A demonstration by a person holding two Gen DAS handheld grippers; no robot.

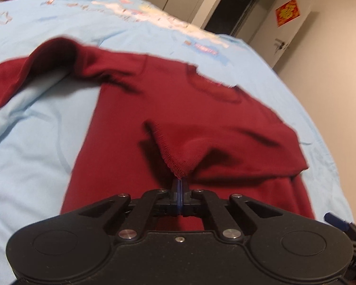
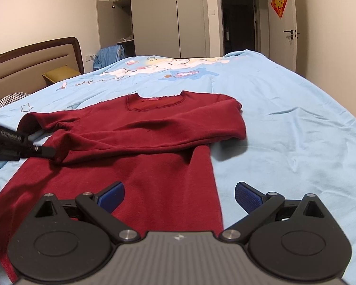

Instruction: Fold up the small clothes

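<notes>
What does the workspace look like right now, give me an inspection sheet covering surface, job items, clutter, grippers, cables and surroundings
Surface: light blue bedspread with cartoon print, mildly wrinkled.
Job's things: dark red sweater lying flat, neckline away from the grippers; one sleeve drawn across the chest.
Clutter: nothing seen on the bedspread beside the sweater.
Grippers: left gripper shut on the sleeve cuff; right gripper open, above the sweater's lower part, holding nothing.
Cables: nothing seen.
Surroundings: headboard, yellow cushion, wardrobe with one door open, red door decoration.
</notes>
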